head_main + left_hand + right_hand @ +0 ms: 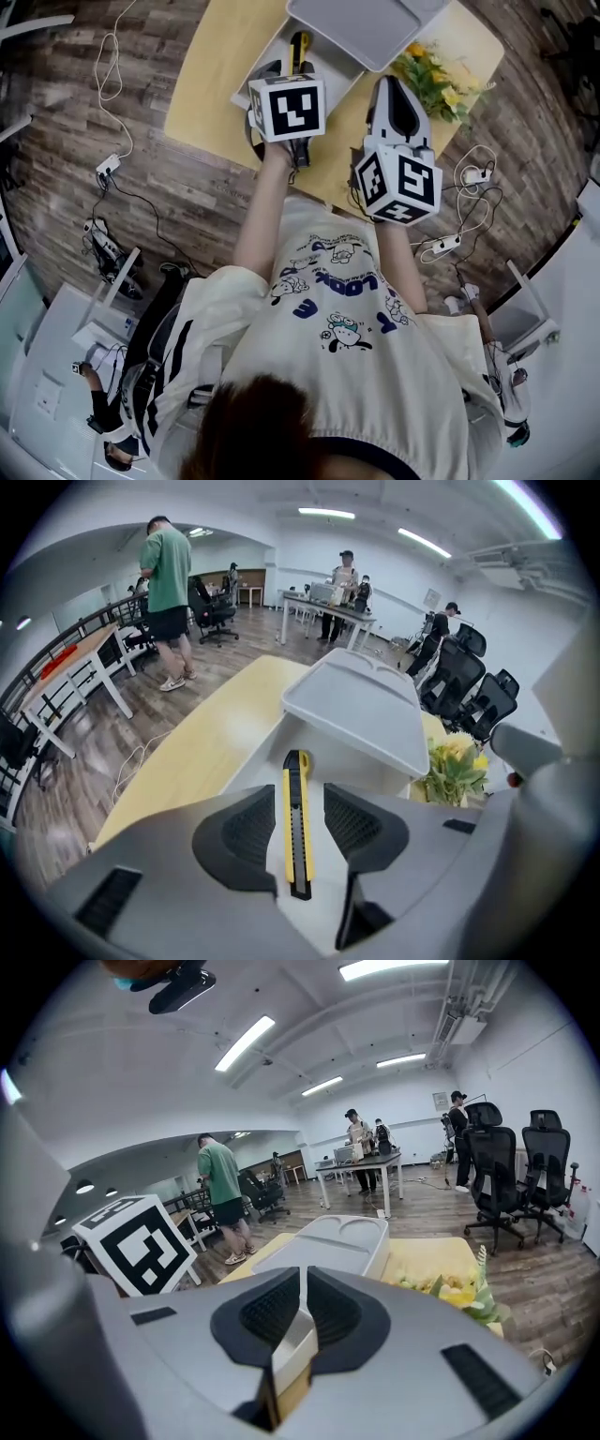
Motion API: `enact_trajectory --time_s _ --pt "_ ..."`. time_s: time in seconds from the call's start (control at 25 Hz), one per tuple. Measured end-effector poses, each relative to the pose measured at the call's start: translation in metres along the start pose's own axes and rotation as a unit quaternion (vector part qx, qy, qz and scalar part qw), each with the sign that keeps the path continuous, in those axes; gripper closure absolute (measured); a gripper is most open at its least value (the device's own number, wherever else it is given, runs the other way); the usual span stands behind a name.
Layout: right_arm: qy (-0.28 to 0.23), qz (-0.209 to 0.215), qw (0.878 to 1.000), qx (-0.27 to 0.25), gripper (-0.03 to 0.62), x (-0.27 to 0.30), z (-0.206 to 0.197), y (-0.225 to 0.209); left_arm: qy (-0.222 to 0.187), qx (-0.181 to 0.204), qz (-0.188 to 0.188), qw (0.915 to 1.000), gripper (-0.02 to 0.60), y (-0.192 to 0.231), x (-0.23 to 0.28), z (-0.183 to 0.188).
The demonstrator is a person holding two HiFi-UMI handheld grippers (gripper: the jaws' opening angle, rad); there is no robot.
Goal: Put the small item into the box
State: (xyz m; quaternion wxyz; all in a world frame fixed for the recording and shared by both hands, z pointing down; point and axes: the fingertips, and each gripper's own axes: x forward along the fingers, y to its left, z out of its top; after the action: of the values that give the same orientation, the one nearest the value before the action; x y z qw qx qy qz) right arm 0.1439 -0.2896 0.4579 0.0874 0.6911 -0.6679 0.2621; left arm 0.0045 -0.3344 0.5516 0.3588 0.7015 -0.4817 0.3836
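A yellow and black utility knife (296, 817) lies lengthwise on the floor of the open white box (375, 771), whose lid (361, 705) stands raised behind it. My left gripper (302, 794) hangs over the box, open, with the knife showing in the gap and touching neither pad. In the head view the knife (300, 52) pokes out beyond the left gripper (287, 75) inside the box (277, 47). My right gripper (398, 89) is held beside the box, over the table's right part. Its jaws (302, 1283) are shut with nothing between them.
The box stands on a pale wooden table (216, 84). A bunch of yellow flowers (436, 80) lies to the right of the box. Cables and power strips (108, 169) run over the wooden floor. People, desks and office chairs (497, 1176) fill the room behind.
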Motion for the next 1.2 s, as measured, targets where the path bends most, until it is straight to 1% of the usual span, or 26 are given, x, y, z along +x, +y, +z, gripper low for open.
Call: enact_trajectory --time_s 0.04,0.12,0.2,0.24,0.32,0.44,0.52,0.64,0.92,1.0,1.2 --pt "-0.006 0.005 1.000 -0.003 0.551 -0.002 0.004 0.004 -0.018 0.004 0.001 0.9998 0.423 0.000 -0.009 0.005" --pt "-0.015 0.012 1.000 -0.010 0.551 -0.010 0.010 0.011 -0.055 0.009 0.011 0.9984 0.489 0.001 -0.031 0.014" --pt "-0.024 0.019 0.999 -0.014 0.551 -0.018 0.016 0.015 -0.097 0.004 0.016 0.9951 0.534 -0.002 -0.055 0.023" --pt "-0.029 0.024 0.999 -0.016 0.551 -0.022 0.019 0.018 -0.119 0.000 0.013 0.9929 0.551 -0.004 -0.067 0.027" --pt "-0.041 0.033 0.998 -0.021 0.551 -0.028 0.027 0.023 -0.160 -0.002 0.001 0.9871 0.551 -0.011 -0.092 0.036" --pt "-0.059 0.046 0.997 -0.027 0.551 -0.050 0.036 0.027 -0.217 0.003 -0.010 0.9761 0.554 -0.028 -0.135 0.039" --pt "-0.075 0.057 0.995 -0.032 0.551 -0.067 0.044 0.024 -0.258 0.006 -0.014 0.9660 0.555 -0.045 -0.162 0.039" --pt "-0.104 0.076 0.991 -0.045 0.551 -0.080 0.062 0.028 -0.312 0.014 -0.005 0.9500 0.558 -0.058 -0.194 0.045" --pt "-0.146 0.108 0.980 -0.075 0.551 -0.106 0.084 0.065 -0.396 0.022 0.006 0.9179 0.558 -0.047 -0.249 0.039" --pt "-0.156 0.116 0.978 -0.081 0.551 -0.113 0.087 0.074 -0.415 0.026 0.012 0.9094 0.558 -0.045 -0.261 0.037" --pt "-0.171 0.128 0.973 -0.092 0.551 -0.130 0.092 0.088 -0.440 0.033 0.017 0.8973 0.558 -0.046 -0.282 0.028"
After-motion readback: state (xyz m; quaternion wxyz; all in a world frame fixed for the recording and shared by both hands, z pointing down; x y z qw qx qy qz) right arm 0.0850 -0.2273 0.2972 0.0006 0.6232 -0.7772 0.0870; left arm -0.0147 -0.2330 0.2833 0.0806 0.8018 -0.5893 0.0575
